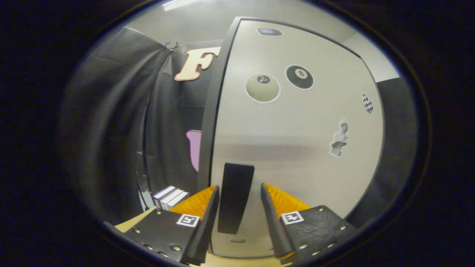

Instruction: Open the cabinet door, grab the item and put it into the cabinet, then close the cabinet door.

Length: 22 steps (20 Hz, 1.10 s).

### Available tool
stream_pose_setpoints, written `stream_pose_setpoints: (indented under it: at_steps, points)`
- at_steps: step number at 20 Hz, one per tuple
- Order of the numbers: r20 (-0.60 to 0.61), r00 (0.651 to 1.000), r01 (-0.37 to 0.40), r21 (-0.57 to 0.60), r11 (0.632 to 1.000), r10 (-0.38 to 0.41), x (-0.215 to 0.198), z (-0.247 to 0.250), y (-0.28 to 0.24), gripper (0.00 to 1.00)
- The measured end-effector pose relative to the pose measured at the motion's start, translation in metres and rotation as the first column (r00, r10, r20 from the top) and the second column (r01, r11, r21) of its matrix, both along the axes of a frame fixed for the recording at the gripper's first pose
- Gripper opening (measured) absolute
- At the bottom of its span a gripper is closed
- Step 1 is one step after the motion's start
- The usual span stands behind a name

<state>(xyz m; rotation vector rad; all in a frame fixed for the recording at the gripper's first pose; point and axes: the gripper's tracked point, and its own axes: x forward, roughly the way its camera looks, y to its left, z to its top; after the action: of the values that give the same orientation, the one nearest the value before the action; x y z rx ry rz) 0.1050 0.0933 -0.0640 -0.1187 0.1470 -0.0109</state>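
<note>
Spread apart, the gripper (239,193) fingers straddle the black vertical handle (235,198) on the cabinet door (297,148), pressing on nothing yet. Its long axis runs upright between them. Left of the handle, small boxes (170,197) wait, likely the item.

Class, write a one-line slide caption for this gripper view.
The open tool straddles the dark handle of the shut, sticker-covered cabinet door, not yet gripping.
</note>
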Motion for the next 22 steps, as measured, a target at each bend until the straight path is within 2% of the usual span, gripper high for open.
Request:
stream_pose_setpoints:
  at_steps: [1,3,4,5,7,9,12,13,22]
  points:
    - [0.002,1.000,0.002,-0.009,1.000,-0.002,0.000,0.000,-0.001,0.60]
    - [0.009,1.000,-0.019,-0.032,0.999,0.019,0.007,-0.005,0.004,0.60]
    - [0.005,0.999,-0.033,-0.032,0.999,0.033,0.006,-0.005,0.009,0.55]
    - [0.017,0.999,-0.032,-0.036,0.999,0.032,0.001,-0.002,0.011,0.34]
    - [0.010,0.999,-0.034,-0.034,0.999,0.034,-0.002,-0.002,0.012,0.34]
    - [-0.008,0.999,-0.038,0.009,0.999,0.038,0.001,-0.005,0.010,0.23]
    - [-0.012,0.999,-0.039,0.018,0.999,0.039,-0.005,-0.005,0.007,0.23]
    - [-0.009,0.999,-0.041,0.032,0.999,0.041,0.000,-0.006,0.010,0.10]
    - [-0.014,0.995,-0.099,0.001,0.995,0.099,-0.017,0.000,0.012,0.10]
